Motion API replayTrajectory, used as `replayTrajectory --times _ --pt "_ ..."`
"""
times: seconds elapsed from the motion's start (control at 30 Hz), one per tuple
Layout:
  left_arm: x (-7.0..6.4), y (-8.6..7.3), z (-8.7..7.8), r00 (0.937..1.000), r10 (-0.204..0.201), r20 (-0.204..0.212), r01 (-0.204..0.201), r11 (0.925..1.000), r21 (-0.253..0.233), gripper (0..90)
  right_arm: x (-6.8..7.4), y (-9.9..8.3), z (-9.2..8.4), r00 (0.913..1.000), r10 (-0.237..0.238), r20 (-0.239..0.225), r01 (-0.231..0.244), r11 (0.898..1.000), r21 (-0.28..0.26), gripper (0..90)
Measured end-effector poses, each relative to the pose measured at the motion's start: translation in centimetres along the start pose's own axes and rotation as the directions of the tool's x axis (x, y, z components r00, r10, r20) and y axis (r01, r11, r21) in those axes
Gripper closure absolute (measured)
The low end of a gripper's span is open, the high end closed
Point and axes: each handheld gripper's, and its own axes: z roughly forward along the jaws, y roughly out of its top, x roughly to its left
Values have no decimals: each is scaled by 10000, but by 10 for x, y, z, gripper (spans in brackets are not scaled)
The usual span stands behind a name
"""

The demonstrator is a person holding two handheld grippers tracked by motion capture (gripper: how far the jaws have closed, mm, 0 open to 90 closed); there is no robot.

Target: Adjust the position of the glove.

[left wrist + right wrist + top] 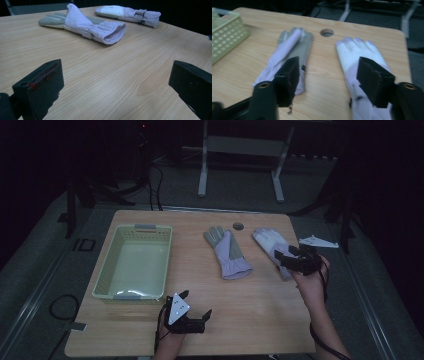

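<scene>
Tongs first: right tongs [284,256] hang above the cuff end of the white glove [267,240], jaws apart, nothing between them. From the right gripper view the jaws straddle bare wood, the white glove [359,53] under the right-hand jaw, the second glove off to the left. Left tongs [196,307] sit low near the front edge of the table [250,320], jaws wide apart and empty, pointing toward the gloves.

Positions: white glove lies flat at the right side of the table, fingers pointing away from the person. Lilac-and-grey glove [226,252] lies mid-table, cuff open toward the person, apart from the white one. Green basket [102,280] stands at the left, nothing in it. Small round hole [238,225] in the table beyond the gloves.

Judgement — work in hand looks like picking up the white glove, probably for the basket.

Risks:
- Jaws are off-centre over the glove; closing from here could pinch only the cuff edge, and limp fabric may slip out mid-carry.
- Thin cloth lying flat — pads may scrape the wood and catch nothing.
- Long carry leftward passes over the lilac-and-grey glove; a dangling glove could drag it.
</scene>
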Motion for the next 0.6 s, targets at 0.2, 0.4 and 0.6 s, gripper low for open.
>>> replayTrajectory --times 0.2,0.4,0.6 --pt "0 0 0 10000 3 67 -3 10000 -15 0 14 20 18 9980 -337 -527 357 9987 369 301" --pt "-1 0 0 10000 30 69 -30 10000 -17 0 29 30 39 9921 -638 -1081 706 9957 604 423" --pt "-1 0 0 9999 67 89 -67 10000 -13 0 43 36 61 9850 -883 -1482 1030 9902 942 472"
